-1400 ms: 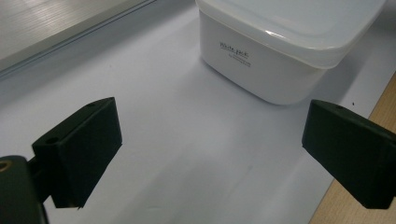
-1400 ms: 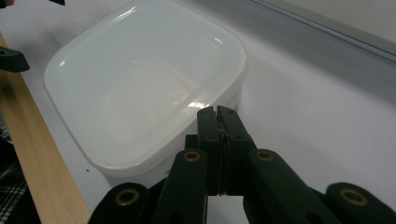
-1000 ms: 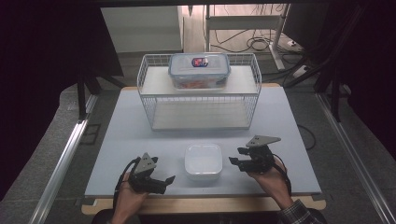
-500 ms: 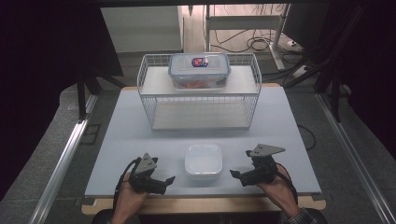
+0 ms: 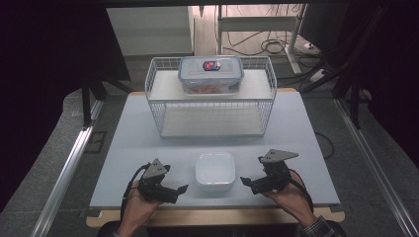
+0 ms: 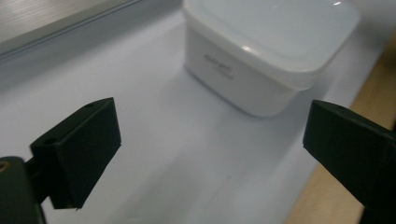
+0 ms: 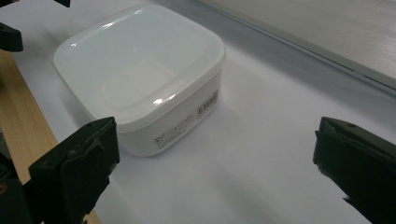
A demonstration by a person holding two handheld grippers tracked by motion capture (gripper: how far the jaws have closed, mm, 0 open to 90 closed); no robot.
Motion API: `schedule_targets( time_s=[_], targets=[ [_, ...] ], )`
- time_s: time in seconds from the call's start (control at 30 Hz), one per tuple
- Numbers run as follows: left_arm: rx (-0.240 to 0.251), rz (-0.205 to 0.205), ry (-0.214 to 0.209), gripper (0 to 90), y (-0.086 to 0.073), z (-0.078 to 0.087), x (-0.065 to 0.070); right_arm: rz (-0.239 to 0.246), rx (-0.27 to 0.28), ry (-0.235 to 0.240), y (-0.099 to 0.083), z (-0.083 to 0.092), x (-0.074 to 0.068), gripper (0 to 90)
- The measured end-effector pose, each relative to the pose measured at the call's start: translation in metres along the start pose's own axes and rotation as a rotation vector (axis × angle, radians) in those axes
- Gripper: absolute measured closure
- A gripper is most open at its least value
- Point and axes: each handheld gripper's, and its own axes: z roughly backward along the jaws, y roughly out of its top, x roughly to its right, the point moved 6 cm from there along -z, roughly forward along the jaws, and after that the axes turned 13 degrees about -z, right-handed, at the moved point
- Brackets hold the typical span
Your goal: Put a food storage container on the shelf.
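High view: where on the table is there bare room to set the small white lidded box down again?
Free: the wide strip of pale table between the white wire rack and the small white lidded plastic box, plus both far sides of the rack. Crowded: the near edge, where the left tongs and right tongs flank the box.

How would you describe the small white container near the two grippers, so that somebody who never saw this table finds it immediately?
Start from the light grey table and its white wire rack at the far side. In front of the rack, near the table's front edge, stands a small square white container. Unlike the clear lidded food box on top of the rack, it is opaque white with a plain white lid and rounded corners.
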Motion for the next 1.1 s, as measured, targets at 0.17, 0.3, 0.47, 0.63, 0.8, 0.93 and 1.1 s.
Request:
schedule_targets(
  time_s=[0.17,0.3,0.47,0.63,0.8,0.93,1.1],
  targets=[
    [-0.010,-0.028,-0.013,10.5,0.015,-0.006,0.002,-0.026,-0.032,0.014,0.002,0.000,-0.003,9.8],
    [-0.001,-0.031,0.000,12.7,0.025,-0.010,-0.003,-0.018,-0.033,0.047,0.010,-0.001,-0.008,15.6],
    [0.020,-0.026,-0.009,12.8,0.038,-0.019,-0.012,0.009,-0.043,0.056,0.016,-0.007,-0.013,16.6],
    [0.010,-0.028,-0.049,11.1,0.050,-0.036,-0.014,0.009,-0.065,0.076,0.025,-0.023,-0.016,16.6],
    [-0.039,-0.011,-0.083,8.2,0.046,-0.053,-0.010,0.000,-0.116,0.103,0.023,-0.046,-0.020,16.5],
    [-0.017,0.056,-0.166,9.3,0.043,-0.058,-0.009,-0.053,-0.138,0.138,0.021,-0.051,-0.021,17.3],
    [-0.043,0.137,-0.244,10.1,0.038,-0.057,0.001,-0.152,-0.197,0.207,0.013,-0.051,-0.023,20.5]
  ],
)
